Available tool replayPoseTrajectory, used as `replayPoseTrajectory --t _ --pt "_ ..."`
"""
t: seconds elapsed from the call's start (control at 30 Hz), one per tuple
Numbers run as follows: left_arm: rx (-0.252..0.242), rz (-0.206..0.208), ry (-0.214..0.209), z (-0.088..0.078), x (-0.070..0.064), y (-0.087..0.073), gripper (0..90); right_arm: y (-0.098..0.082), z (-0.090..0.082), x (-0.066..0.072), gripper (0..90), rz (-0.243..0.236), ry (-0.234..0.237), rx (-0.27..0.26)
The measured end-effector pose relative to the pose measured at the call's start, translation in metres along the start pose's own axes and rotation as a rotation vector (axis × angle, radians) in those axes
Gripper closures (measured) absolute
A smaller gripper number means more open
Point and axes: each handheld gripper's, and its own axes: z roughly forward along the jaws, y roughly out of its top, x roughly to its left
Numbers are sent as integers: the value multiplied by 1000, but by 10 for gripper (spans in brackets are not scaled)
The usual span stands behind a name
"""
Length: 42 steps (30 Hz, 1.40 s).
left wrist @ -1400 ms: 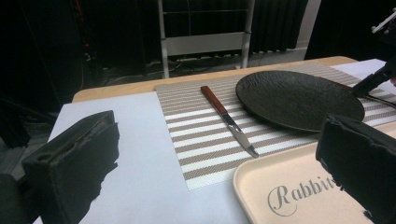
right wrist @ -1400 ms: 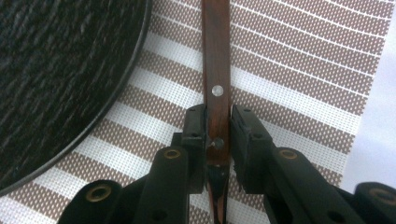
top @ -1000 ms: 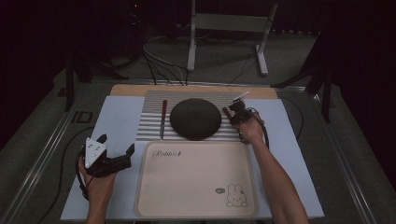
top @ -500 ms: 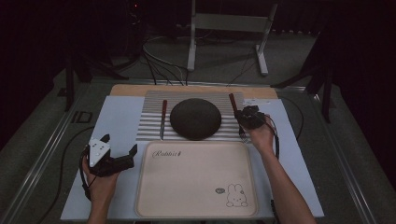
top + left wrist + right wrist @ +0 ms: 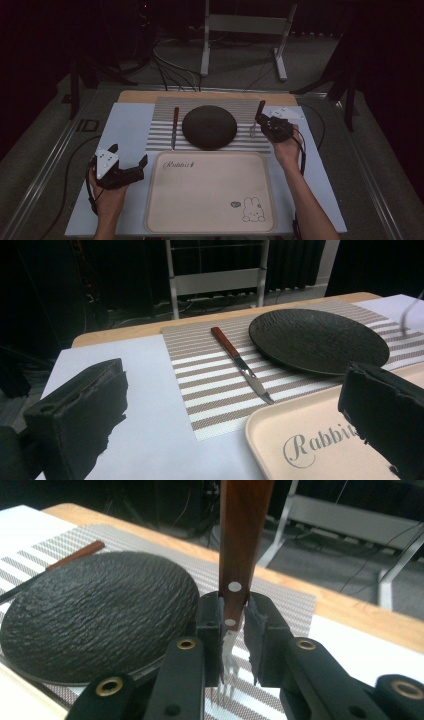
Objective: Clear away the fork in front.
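My right gripper is shut on a wooden-handled fork and holds it upright, tines down over the striped placemat, just right of the black plate. In the right gripper view the pads clamp the fork where the handle meets the metal, inside my right gripper, with the plate beside it. A knife lies left of the plate. My left gripper stands open and holds nothing, over the white sheet left of the beige tray. In the left gripper view, my left gripper faces the knife and plate.
The beige tray with a rabbit print lies at the front. A white sheet covers the wooden table under the placemat. A metal stand and cables are on the floor behind the table.
My right hand has moved right and risen a little with the fork, whose handle now stands upright. The left hand has stayed where it was.
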Motion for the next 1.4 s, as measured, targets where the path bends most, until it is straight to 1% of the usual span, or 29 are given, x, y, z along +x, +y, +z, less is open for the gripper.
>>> replayPoseTrajectory --t 0.13,0.17,0.23,0.5,0.7,0.73,0.77,0.87,0.9,0.93,0.97,1.07,1.27,1.37,1.4 --pt "3 3 -1 0 0 0 0 3 -5 2 774 -9 -11 -29" --pt "2 3 -1 0 0 0 0 5 -8 3 774 -7 -12 -49" --pt "3 2 -1 0 0 0 0 7 -11 4 774 -8 -14 -59" --pt "3 2 -7 1 -2 0 0 10 -21 12 774 -15 4 -95" --pt "2 -4 -18 2 -4 2 0 12 -28 20 774 -33 21 -120" --pt "-2 -8 -30 4 -5 4 0 12 -29 22 774 -39 25 -122" --pt "-4 -12 -35 4 -6 5 0 12 -32 26 774 -48 32 -129" --pt "-11 -20 -53 6 -9 9 0 13 -37 30 774 -60 42 -138" --pt "-7 -13 -62 7 -11 12 0 13 -38 32 775 -63 46 -140" --pt "-7 -13 -62 7 -11 12 0 13 -38 32 775 -63 46 -140" --pt "-2 -2 -75 8 -15 16 0 14 -42 36 774 -75 54 -150" --pt "8 7 -114 11 -21 23 0 15 -47 41 774 -79 62 -162" --pt "-11 18 -164 19 -36 35 0 16 -55 51 774 -87 85 -181" --pt "-18 44 -182 26 -44 41 0 16 -57 56 774 -89 92 -179" --pt "-24 45 -190 28 -47 43 0 16 -58 57 774 -91 96 -181"
